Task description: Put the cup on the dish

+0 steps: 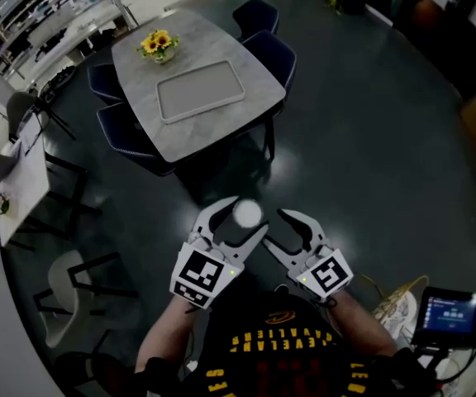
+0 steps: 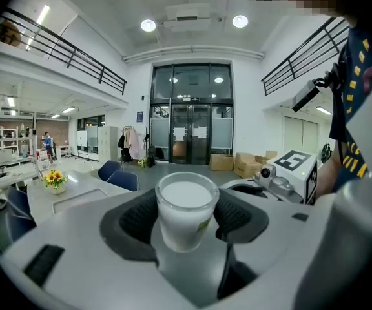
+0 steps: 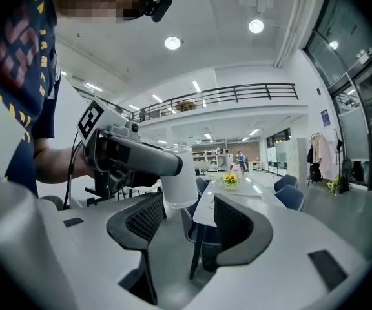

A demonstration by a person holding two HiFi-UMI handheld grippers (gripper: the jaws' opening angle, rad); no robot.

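Observation:
A white cup (image 1: 247, 213) hangs in the air above the dark floor, with my left gripper (image 1: 244, 217) shut on it. In the left gripper view the cup (image 2: 185, 213) stands upright between the black pads (image 2: 136, 217). My right gripper (image 1: 280, 231) is just to its right, open and holding nothing; in its own view the right gripper (image 3: 186, 219) has wide jaws, and the cup (image 3: 179, 183) shows beyond them in the left gripper (image 3: 141, 157). Far ahead, a grey rectangular tray (image 1: 163, 99) lies on a grey table (image 1: 221, 46).
A pot of yellow flowers (image 1: 159, 45) stands on the table behind the tray. Dark blue chairs (image 1: 268, 53) ring the table. At the left are a white side table (image 1: 23, 180) and a pale chair (image 1: 60, 296). A small screen (image 1: 449, 313) sits at the lower right.

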